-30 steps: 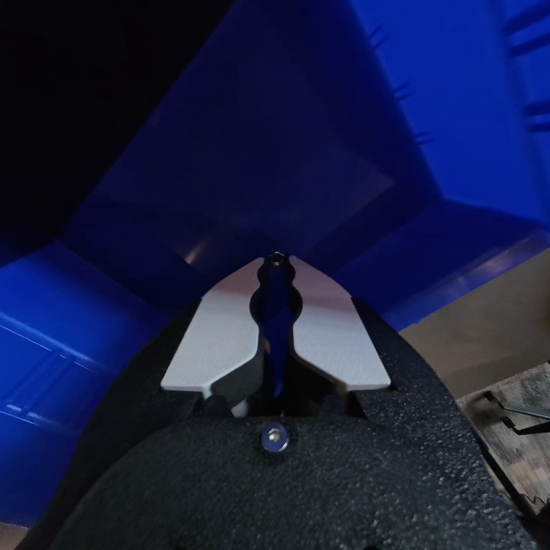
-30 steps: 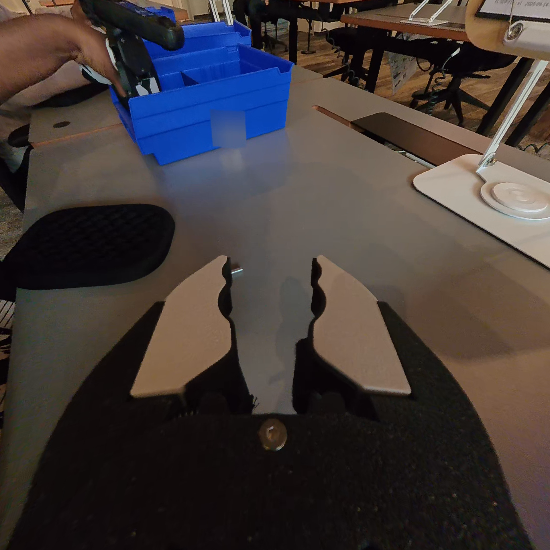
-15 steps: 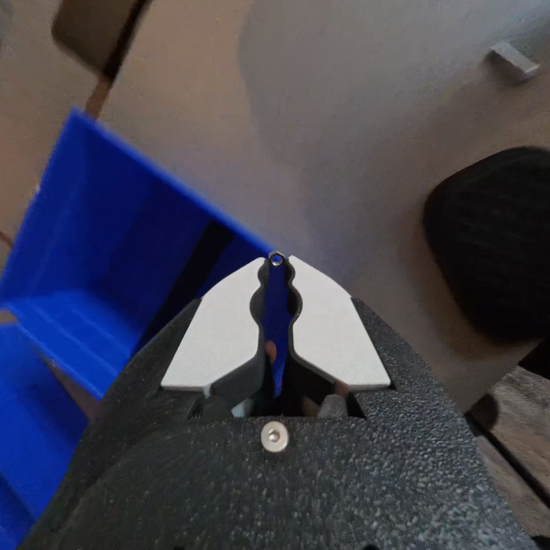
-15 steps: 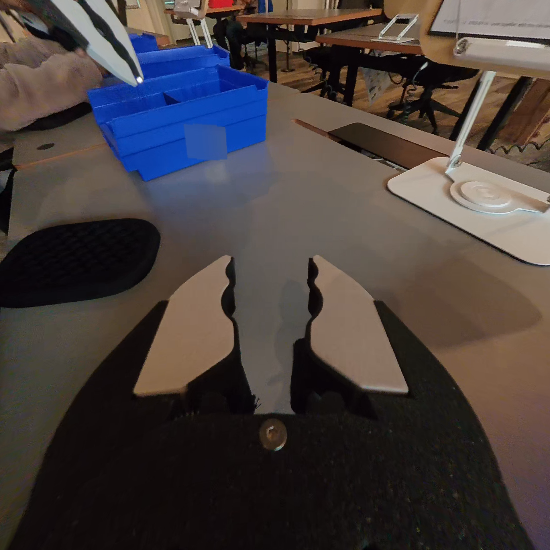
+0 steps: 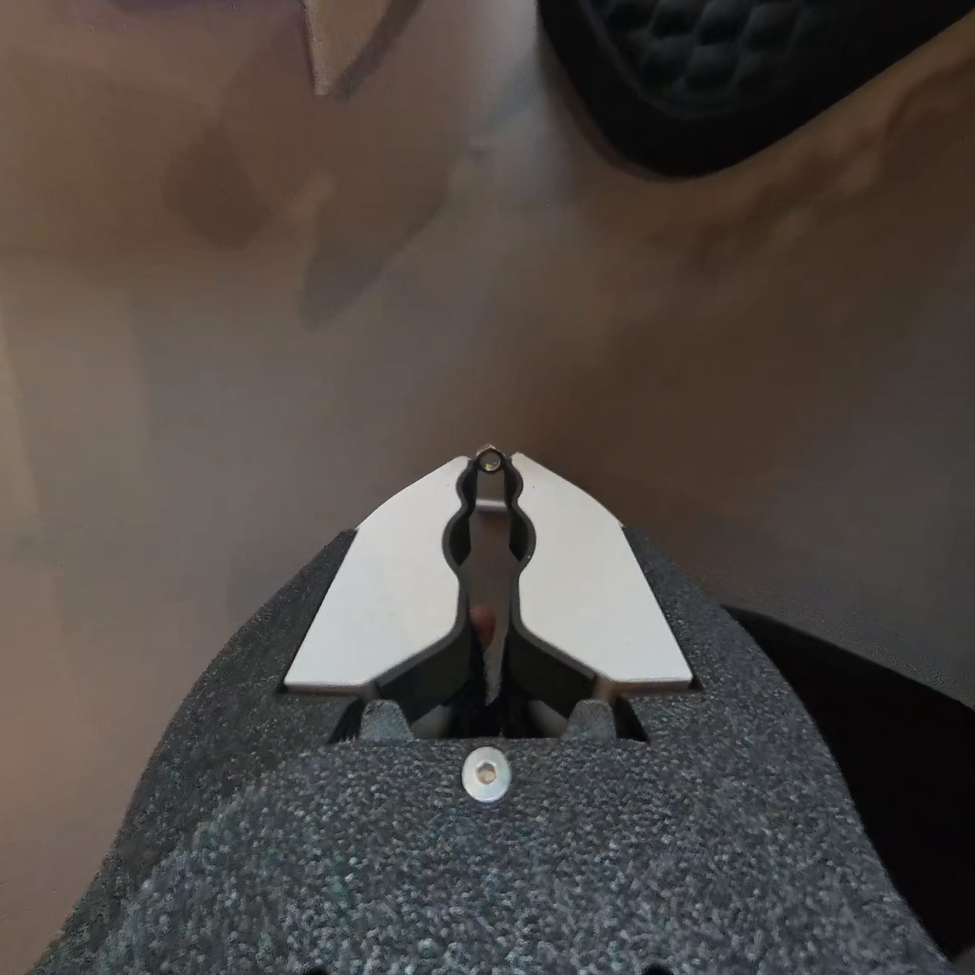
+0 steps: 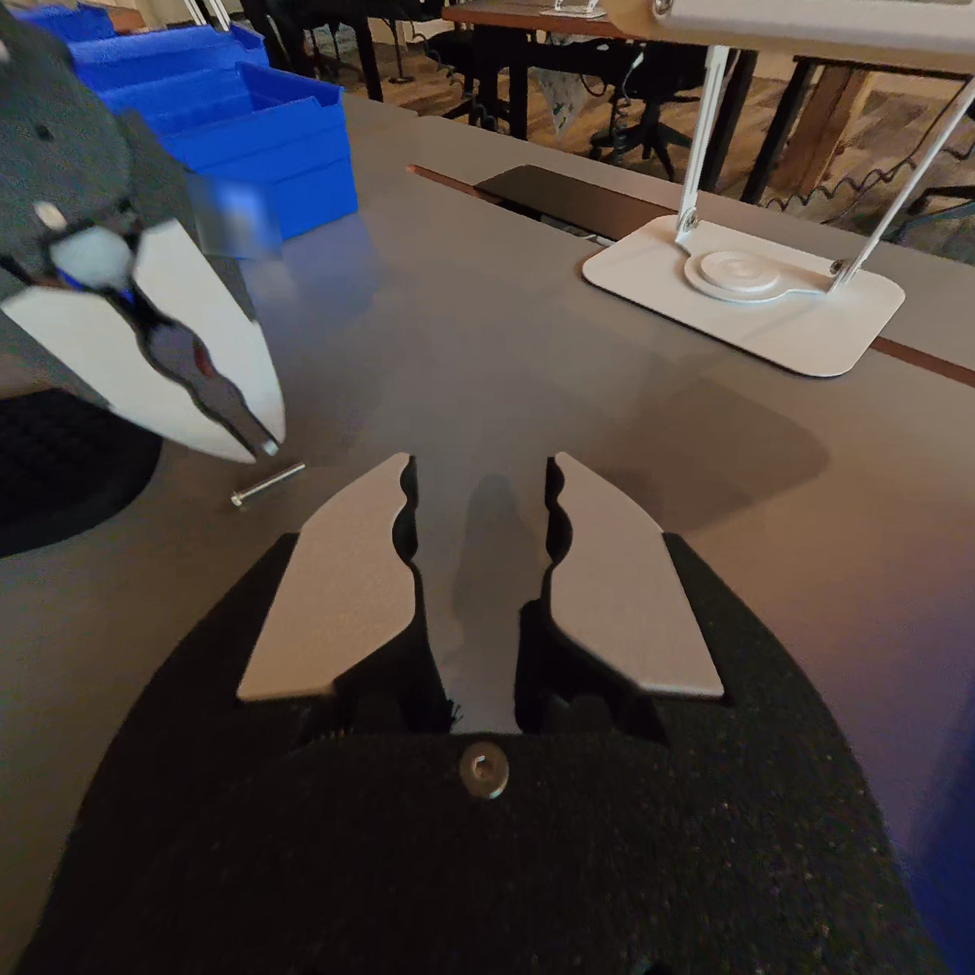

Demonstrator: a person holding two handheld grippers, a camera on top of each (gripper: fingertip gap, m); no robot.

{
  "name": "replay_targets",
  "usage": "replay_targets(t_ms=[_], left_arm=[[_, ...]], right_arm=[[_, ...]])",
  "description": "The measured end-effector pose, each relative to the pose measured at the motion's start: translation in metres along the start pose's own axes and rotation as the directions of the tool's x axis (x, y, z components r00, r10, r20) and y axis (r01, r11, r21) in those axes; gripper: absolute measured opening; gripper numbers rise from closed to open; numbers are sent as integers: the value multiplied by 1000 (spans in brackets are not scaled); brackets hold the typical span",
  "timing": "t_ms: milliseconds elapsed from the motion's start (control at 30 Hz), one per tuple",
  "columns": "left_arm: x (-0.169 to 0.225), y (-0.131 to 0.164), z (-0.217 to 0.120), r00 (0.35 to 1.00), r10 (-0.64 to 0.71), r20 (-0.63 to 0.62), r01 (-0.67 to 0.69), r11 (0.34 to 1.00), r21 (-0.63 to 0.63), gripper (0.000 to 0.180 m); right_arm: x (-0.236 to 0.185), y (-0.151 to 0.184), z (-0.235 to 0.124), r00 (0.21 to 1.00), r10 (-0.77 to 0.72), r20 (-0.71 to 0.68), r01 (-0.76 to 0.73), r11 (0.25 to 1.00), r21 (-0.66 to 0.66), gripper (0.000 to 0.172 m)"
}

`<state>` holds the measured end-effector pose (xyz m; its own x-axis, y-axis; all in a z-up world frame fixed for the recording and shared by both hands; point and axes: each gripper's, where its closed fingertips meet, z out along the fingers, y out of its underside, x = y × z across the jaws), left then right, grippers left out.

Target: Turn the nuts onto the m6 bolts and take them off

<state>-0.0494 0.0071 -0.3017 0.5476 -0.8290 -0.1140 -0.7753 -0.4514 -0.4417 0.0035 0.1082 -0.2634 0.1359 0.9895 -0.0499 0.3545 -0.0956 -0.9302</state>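
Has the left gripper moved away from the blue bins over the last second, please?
Yes. The left gripper, pinching a nut, left the blue bins and now hangs near the bolt on the table.

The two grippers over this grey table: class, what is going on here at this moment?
A person works two hand-held grippers over a grey table. The left gripper is closed on a small metal nut at its fingertips and hangs just above a bolt lying loose on the table. The right gripper is open and empty. Blue bins stand behind. The nut is not yet on the bolt.
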Motion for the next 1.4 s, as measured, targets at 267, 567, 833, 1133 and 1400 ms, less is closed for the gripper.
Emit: replay_targets(t_ms=[267, 567, 833, 1133, 1400], left_arm=[[8, -2, 45, 996, 31, -83, -41, 991, -125, 10], [7, -1, 53, 997, 28, -74, -37, 991, -126, 13], [9, 4, 27, 999, -44, 2, 44, 998, -47, 30], [22, 27, -3, 886, -437, 153, 401, 890, 219, 28], [30, 37, 18, 847, -469, 251, 444, 883, 152, 32]], right_arm=[[1, -4, -4, 1000, 17, 1, -17, 1000, 23, 46], [0, -4, -4, 1000, 12, 8, -12, 1000, 18, 46], [0, -4, -5, 1000, 20, 10, -20, 1000, 20, 47], [0, -3, -5, 1000, 26, 13, -27, 999, 20, 47], [0, -6, -7, 999, 28, 16, -29, 999, 38, 47]])
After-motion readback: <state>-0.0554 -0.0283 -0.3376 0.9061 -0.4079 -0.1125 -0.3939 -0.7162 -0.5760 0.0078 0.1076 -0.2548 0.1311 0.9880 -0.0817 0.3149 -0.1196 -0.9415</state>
